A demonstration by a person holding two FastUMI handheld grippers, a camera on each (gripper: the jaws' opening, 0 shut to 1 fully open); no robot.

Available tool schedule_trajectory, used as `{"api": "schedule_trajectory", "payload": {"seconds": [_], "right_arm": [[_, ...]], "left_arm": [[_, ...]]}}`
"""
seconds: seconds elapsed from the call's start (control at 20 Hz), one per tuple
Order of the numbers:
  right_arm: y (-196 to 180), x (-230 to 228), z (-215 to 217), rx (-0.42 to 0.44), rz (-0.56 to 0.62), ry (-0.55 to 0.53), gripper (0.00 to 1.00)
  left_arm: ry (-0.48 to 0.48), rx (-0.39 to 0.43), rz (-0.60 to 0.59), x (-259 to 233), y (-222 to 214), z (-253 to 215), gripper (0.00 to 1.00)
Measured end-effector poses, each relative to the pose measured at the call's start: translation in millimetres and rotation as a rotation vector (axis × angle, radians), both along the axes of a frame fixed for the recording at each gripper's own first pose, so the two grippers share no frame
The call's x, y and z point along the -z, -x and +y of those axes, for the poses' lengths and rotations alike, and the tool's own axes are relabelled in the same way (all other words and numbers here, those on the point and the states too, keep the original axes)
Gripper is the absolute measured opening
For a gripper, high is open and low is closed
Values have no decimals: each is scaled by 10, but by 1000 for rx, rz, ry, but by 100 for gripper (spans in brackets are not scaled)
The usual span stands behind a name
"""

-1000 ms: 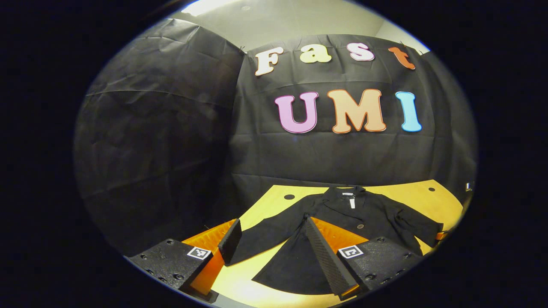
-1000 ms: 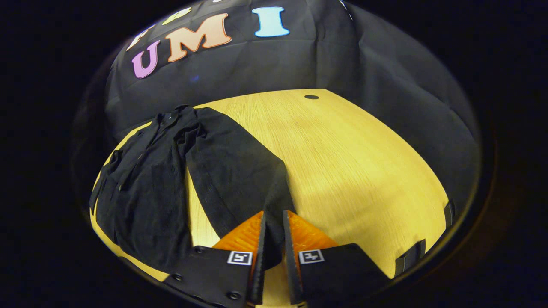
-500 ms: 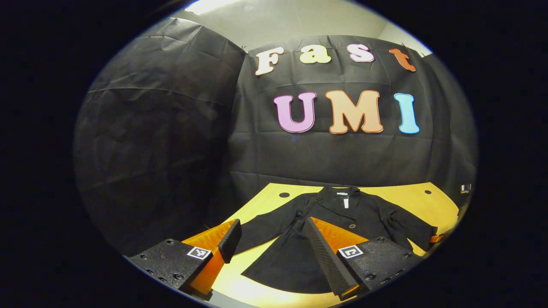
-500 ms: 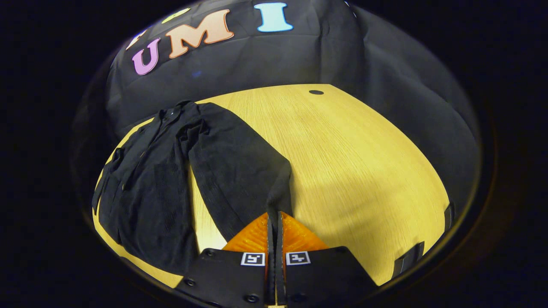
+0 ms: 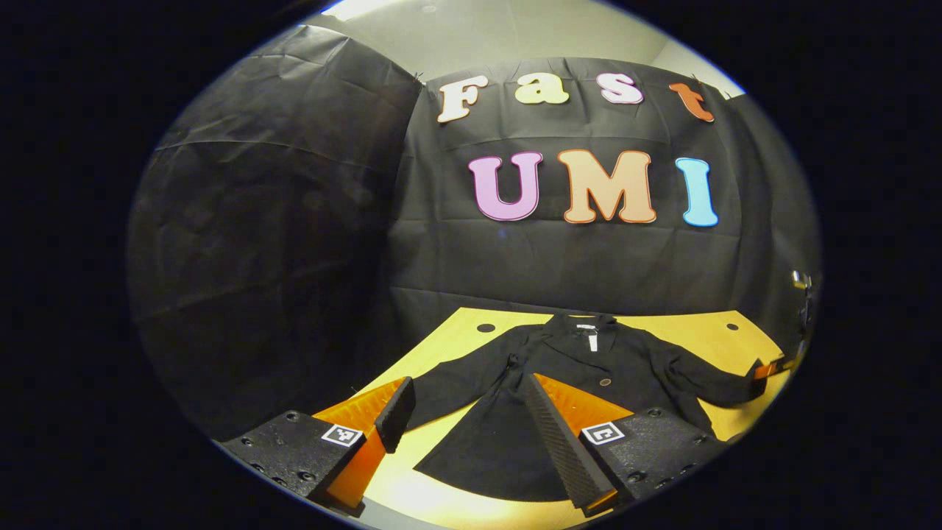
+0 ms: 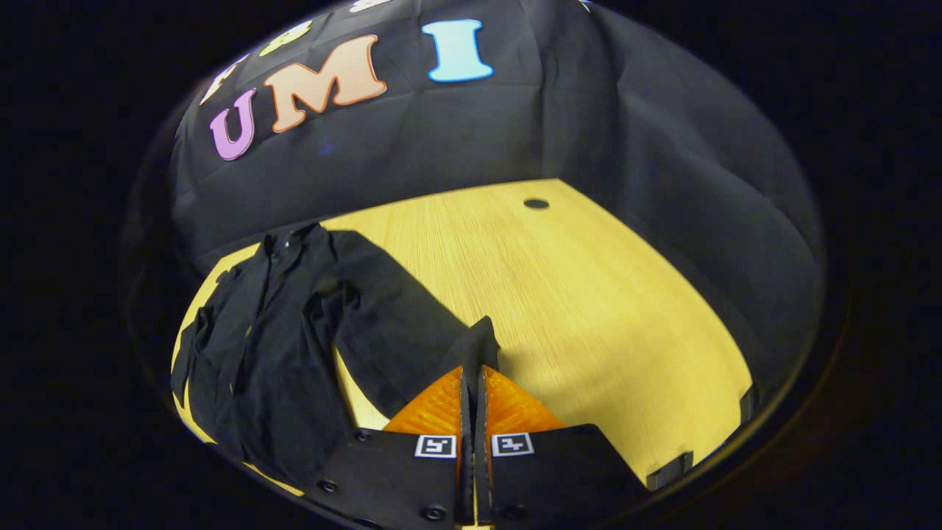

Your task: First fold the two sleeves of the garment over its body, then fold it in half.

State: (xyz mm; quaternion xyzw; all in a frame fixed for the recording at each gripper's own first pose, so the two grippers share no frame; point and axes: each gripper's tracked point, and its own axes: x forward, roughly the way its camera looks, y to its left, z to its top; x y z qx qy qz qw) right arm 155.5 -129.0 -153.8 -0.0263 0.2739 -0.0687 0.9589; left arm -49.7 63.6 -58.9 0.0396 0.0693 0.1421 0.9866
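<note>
Since a moment ago, the right gripper (image 6: 472, 383) has pinched its fingers tight on the cuff of the right sleeve (image 6: 397, 324) and lifted it, ready to fold it over the black coat (image 5: 559, 383) lying flat on the counter (image 6: 589, 294). Left gripper view: left gripper (image 5: 471, 412) waits above the hem, fingers wide apart, holding nothing.

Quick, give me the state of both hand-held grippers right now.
Left hand-held gripper: open, holding nothing, above the black coat.
Right hand-held gripper: closed on the coat's sleeve cuff.
</note>
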Motion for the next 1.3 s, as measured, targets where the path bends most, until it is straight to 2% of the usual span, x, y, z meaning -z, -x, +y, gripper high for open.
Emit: {"api": "schedule_trajectory", "payload": {"seconds": [0.2,0.35,0.45,0.65,1.0,1.3], "right_arm": [[-316,-394,494,-36,-63,33,3],[-523,-667,1081,-102,-103,51,0],[-690,-842,1501,-153,-133,63,3],[-995,-1038,2285,-243,-160,80,3],[-1405,-1130,3570,-370,-176,50,3],[-1665,-833,4629,-499,-150,70,3]], "left_arm": [[-3,50,17,-15,-131,192,94],[5,74,30,-13,-199,336,92],[12,86,36,2,-249,414,92],[20,105,52,73,-326,555,92],[74,114,75,191,-265,742,93],[110,88,148,418,-224,944,94]]}}
